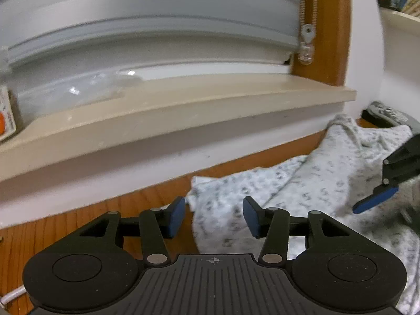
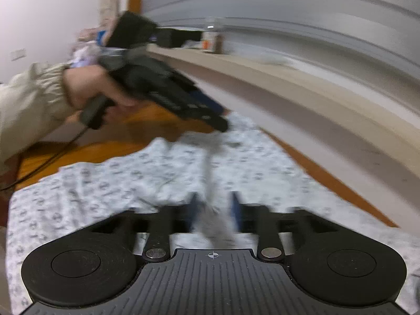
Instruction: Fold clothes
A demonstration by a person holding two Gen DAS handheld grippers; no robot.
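Left hand-held gripper [image 1: 214, 216] apparently open over garment [image 1: 302, 183]

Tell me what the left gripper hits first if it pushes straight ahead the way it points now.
Probably the patterned garment: its near edge lies just ahead of the open left gripper on the wooden table. Depth is uncertain.

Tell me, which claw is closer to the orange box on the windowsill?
Left. The left claw is at the cloth's end below the orange box; the right claw sits farther along the cloth, away from it.
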